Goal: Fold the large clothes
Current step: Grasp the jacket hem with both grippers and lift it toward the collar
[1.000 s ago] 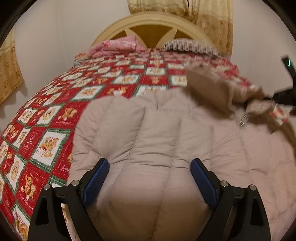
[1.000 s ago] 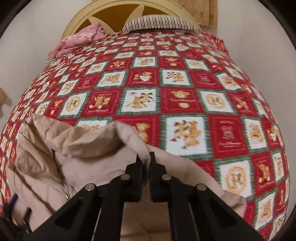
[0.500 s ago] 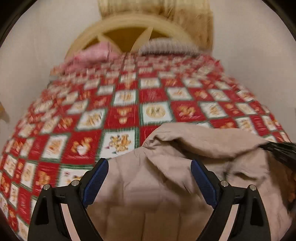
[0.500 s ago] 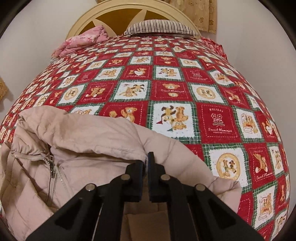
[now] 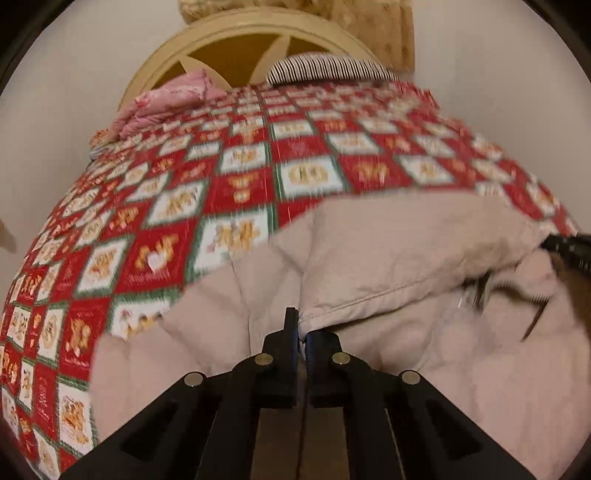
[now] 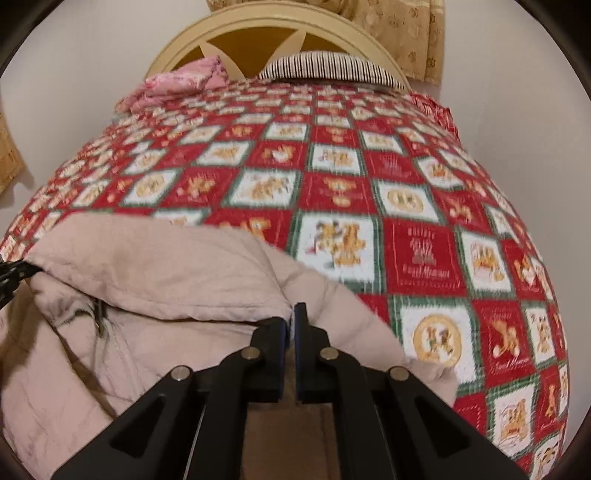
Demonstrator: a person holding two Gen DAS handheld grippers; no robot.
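Observation:
A large beige puffer jacket [image 5: 406,258] lies on the bed, its collar fold stretched between my two grippers. My left gripper [image 5: 301,332] is shut on the left end of the collar edge. My right gripper [image 6: 291,317] is shut on the right end of the same jacket [image 6: 166,266]. The zipper [image 6: 98,314] shows below the collar, and in the left wrist view [image 5: 476,291]. The right gripper's tip shows at the right edge of the left wrist view [image 5: 569,247]; the left gripper's tip shows at the left edge of the right wrist view [image 6: 11,273].
The bed has a red, white and green patchwork quilt [image 6: 369,184]. A pink folded blanket [image 5: 166,99] and a striped pillow [image 5: 325,68] lie by the cream headboard [image 6: 280,33]. White walls stand on both sides and gold curtains [image 6: 417,33] hang behind.
My left gripper, open over the jacket's back a second ago, has swung to the collar and shut on it. The right gripper stays shut on the jacket and the collar is now pulled straighter.

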